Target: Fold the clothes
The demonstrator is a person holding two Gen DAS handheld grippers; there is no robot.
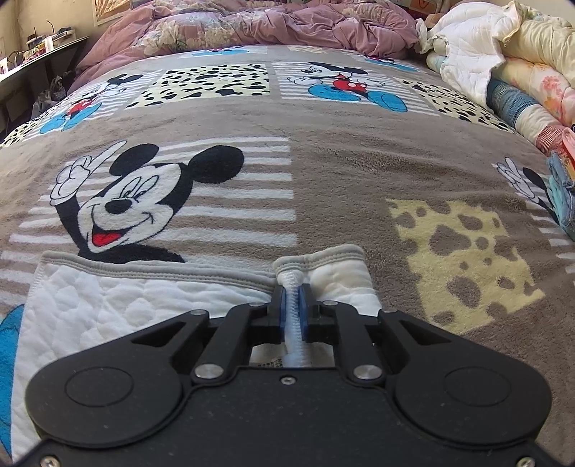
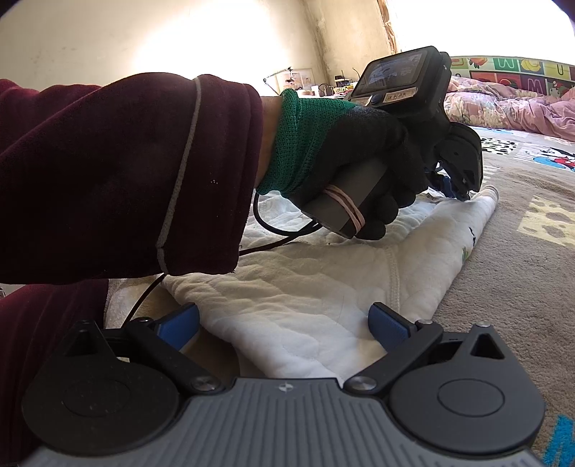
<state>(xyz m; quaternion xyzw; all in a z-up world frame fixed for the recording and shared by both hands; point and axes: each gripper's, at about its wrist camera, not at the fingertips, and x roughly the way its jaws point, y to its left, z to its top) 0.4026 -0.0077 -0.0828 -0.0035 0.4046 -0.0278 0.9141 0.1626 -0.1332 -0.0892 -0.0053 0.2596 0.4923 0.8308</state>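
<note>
- The left gripper is clenched on a fold of the white quilted garment; its 2 blue pads press a thin ridge of the cloth between them, close to the grey hem.
- The garment lies flat on the bed, on a brown blanket with cartoon mouse pictures and yellow spotted squares. In the left wrist view it fills the lower left, and the grey hem runs along its far edge.
- The right gripper is released: its 2 blue fingers stand wide apart, low over the near part of the garment, and no cloth is pinched between them.
- In the right wrist view a hand in a black and green glove holds the handle of the left gripper, whose tip touches the far edge of the garment. A dark red sleeve covers the arm, and a black cable hangs from the handle over the cloth.
- At the head of the bed lies a crumpled pink duvet. On the right side of the bed there is a pile of folded quilts.
- A dark desk with small things on it stands by the wall on the left.
</note>
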